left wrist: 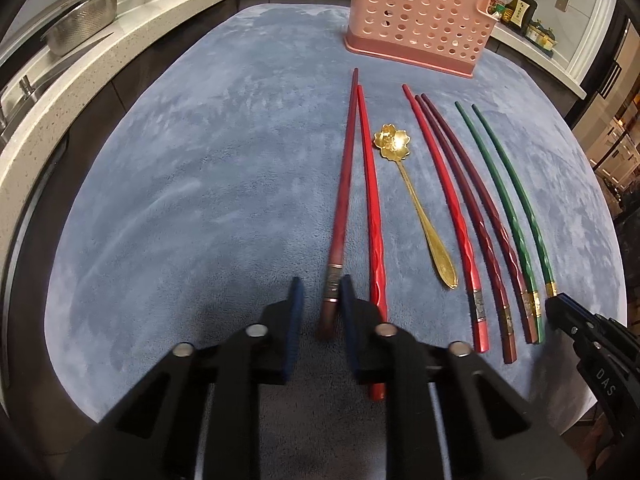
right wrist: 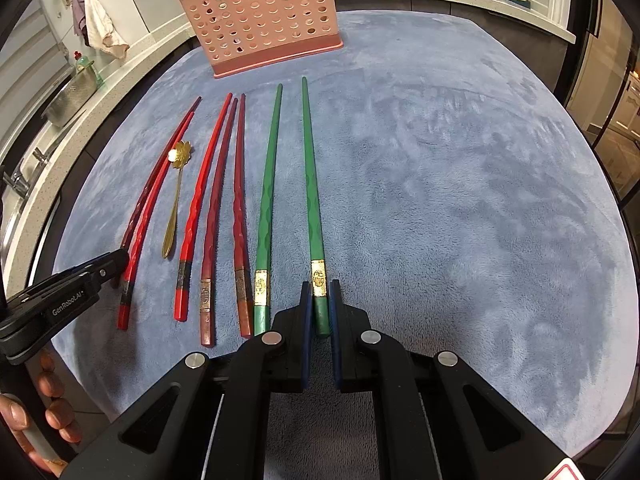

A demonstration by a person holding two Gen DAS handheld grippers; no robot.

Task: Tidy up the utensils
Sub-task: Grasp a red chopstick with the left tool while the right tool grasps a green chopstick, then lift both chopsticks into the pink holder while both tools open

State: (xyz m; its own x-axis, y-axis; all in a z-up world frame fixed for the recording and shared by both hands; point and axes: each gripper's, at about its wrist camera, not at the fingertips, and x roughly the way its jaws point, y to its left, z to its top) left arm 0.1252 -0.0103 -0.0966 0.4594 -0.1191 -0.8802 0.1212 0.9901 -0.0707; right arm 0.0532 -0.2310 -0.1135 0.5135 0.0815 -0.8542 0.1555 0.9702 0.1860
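Note:
Chopsticks lie side by side on the blue cloth [left wrist: 200, 160], in front of a pink perforated utensil basket [left wrist: 416, 16]. My left gripper [left wrist: 321, 280] is open and straddles the butt end of the leftmost dark red chopstick [left wrist: 346, 180]. Its right pad sits against the stick and a gap shows at the left pad. A bright red chopstick [left wrist: 370, 184] runs under the right finger. My right gripper [right wrist: 320, 304] is shut on the butt of the rightmost green chopstick [right wrist: 310, 180]. Its twin green chopstick [right wrist: 268, 200] lies just left. A gold flower spoon [left wrist: 416, 200] lies between the red sticks.
One red and two maroon chopsticks [right wrist: 212, 220] lie between the spoon and the green pair. A steel colander [left wrist: 80, 24] stands on the counter at left and bottles [left wrist: 516, 4] at the back right. A hand [right wrist: 52, 412] holds the left gripper's handle.

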